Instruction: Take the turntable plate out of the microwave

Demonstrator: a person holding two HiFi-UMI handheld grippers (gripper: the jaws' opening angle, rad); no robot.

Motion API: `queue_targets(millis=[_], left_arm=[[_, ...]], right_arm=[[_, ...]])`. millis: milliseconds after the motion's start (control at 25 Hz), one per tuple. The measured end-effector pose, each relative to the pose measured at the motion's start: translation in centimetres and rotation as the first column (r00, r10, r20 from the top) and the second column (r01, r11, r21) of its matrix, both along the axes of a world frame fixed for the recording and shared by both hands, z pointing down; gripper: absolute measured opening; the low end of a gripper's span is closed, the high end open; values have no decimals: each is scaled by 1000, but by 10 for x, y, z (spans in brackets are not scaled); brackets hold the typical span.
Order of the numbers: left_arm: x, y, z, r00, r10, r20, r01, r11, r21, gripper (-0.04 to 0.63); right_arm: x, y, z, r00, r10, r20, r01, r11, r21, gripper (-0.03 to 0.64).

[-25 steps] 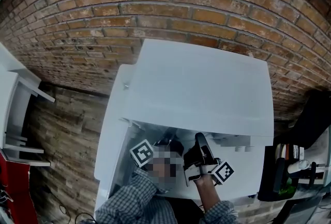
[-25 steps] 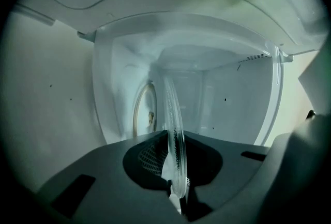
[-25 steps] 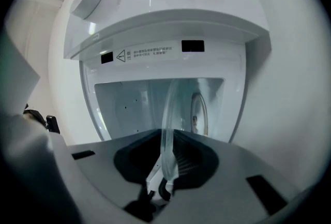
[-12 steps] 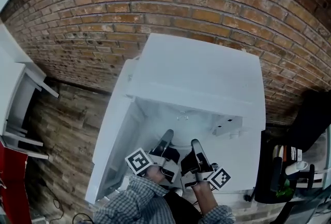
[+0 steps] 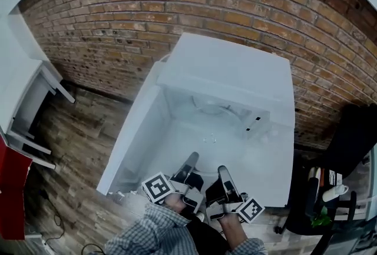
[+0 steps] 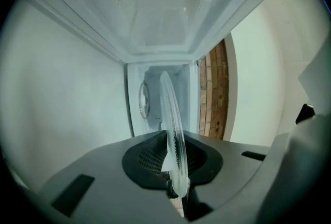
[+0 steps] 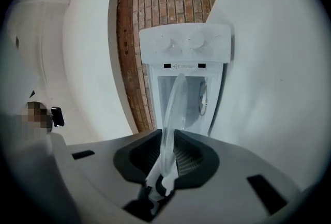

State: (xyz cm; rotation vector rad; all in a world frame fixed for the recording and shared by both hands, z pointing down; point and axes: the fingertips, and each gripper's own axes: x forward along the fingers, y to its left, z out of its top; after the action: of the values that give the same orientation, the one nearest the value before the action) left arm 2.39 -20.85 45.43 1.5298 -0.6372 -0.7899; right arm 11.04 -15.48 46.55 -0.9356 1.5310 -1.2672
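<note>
Left gripper view: my left gripper (image 6: 174,165) clamps the clear round glass turntable plate (image 6: 169,114) by its rim; my right gripper (image 7: 167,160), jaws just easing wider, pinches it too.

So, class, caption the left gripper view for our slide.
Left tongs grip the glass turntable plate edge-on, facing the microwave.

turntable plate (image 6: 173,130) drawn back, now outside microwave (image 5: 235,71) (toward the person)

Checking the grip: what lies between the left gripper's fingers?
The clear turntable plate, edge-on, clamped between the fingers, as the left gripper view shows.
</note>
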Motion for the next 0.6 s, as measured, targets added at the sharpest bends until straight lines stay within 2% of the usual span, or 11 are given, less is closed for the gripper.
queue_targets(millis=[280,600], left_arm=[[-3,35,-29,1000,15,14,-16,999,31,35],[-12,52,-54,999,51,13,-52,995,81,35]], right_arm=[[-5,35,-19,1000,-11,20,11,1000,15,69],[-17,53,-44,1000,-12,-5,12,998,61,69]])
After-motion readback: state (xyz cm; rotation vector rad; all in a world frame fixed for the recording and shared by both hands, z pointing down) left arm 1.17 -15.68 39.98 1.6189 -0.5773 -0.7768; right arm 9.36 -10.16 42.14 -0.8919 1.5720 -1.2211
